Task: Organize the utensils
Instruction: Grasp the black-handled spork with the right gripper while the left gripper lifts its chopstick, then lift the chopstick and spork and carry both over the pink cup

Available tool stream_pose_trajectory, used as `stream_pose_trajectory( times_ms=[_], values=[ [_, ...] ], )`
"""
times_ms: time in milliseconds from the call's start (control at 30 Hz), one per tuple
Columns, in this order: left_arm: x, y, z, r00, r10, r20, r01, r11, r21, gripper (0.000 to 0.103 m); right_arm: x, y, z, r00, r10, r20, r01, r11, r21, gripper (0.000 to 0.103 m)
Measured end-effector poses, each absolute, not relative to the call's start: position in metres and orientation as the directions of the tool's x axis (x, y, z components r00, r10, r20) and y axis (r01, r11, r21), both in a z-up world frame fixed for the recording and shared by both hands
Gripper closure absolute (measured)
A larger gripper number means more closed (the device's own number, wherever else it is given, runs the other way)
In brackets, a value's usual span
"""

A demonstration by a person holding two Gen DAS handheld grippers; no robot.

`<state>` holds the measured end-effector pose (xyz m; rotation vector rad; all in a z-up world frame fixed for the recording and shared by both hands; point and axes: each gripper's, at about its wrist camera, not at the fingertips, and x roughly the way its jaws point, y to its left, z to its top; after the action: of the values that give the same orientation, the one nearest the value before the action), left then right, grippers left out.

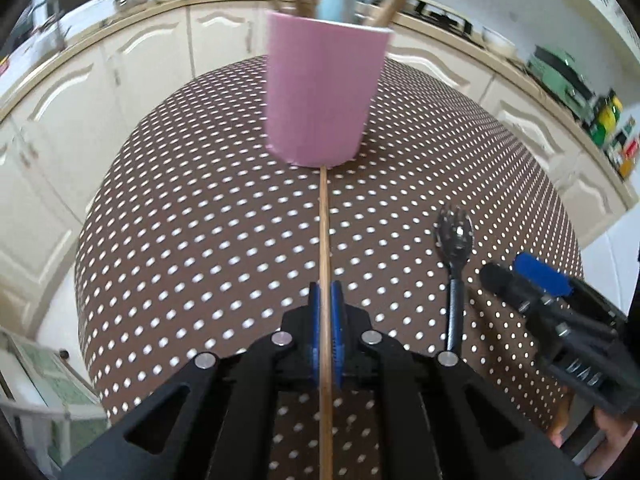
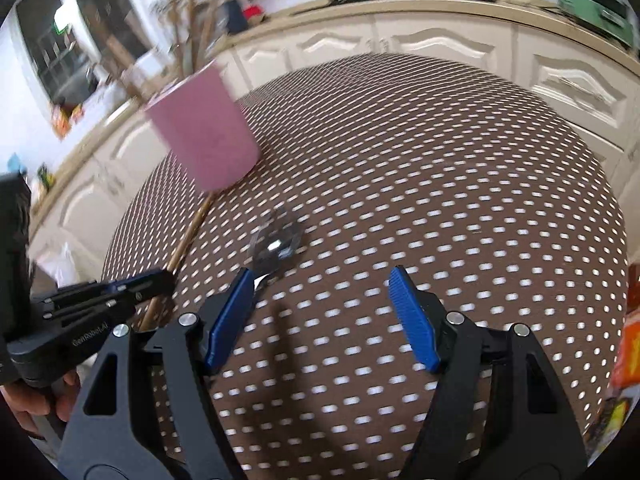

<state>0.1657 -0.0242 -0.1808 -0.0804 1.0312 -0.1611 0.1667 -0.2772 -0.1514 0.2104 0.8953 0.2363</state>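
A thin wooden stick [image 1: 324, 232] runs straight ahead toward the base of a pink cup [image 1: 323, 92] that holds several wooden utensils and a pale blue one. My left gripper [image 1: 325, 292] is shut on the stick, its blue pads pressed against it. A black spork [image 1: 454, 240] lies on the dotted table to the right. In the right wrist view my right gripper [image 2: 320, 276] stands open over the table with nothing between its pads; the spork [image 2: 276, 246] lies by the left fingertip. The pink cup [image 2: 204, 128], the stick [image 2: 188, 236] and the left gripper [image 2: 160, 280] are at left.
The round table [image 1: 200, 220] wears a brown cloth with white dots. Cream kitchen cabinets [image 1: 152, 60] ring it behind. A hand [image 2: 64, 404] grips the left tool at lower left. Colourful packaging [image 2: 628, 352] sits at the right edge.
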Motion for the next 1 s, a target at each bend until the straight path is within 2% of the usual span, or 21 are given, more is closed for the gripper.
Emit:
stream_pose_trajectory(
  times_ms=[200,333,400,500,533,667,1000],
  values=[
    [0.153,0.012,-0.183,0.489,-0.168,-0.856,0.036,0.984,-0.173,0.098,0.182,-0.235,-0.149,0.520,0.230,-0.823,-0.158,0.972,0.172,0.034],
    [0.158,0.011,-0.186,0.485,-0.159,-0.860,0.050,0.987,-0.154,0.097,0.194,-0.209,-0.153,0.470,0.137,-0.872,-0.207,0.977,0.042,0.036],
    [0.163,0.009,-0.186,0.477,-0.161,-0.864,0.058,0.987,-0.152,0.097,0.199,-0.198,-0.153,0.459,0.118,-0.881,-0.251,0.968,-0.002,0.045],
    [0.178,0.004,-0.186,0.465,-0.155,-0.871,0.075,0.988,-0.135,0.097,0.207,-0.192,-0.151,0.419,0.142,-0.897,-0.302,0.953,0.009,0.072],
    [0.180,0.003,-0.186,0.461,-0.152,-0.874,0.078,0.988,-0.130,0.097,0.210,-0.191,-0.150,0.403,0.150,-0.903,-0.316,0.949,0.017,0.077],
    [0.193,-0.005,-0.187,0.448,-0.141,-0.883,0.109,0.989,-0.102,0.097,0.224,-0.195,-0.150,0.364,0.169,-0.916,-0.336,0.941,0.041,0.091],
    [0.196,0.013,-0.184,0.468,-0.240,-0.850,0.116,0.971,-0.210,0.098,0.221,-0.228,-0.142,0.388,0.253,-0.886,-0.315,0.940,0.130,0.091]
  ],
)
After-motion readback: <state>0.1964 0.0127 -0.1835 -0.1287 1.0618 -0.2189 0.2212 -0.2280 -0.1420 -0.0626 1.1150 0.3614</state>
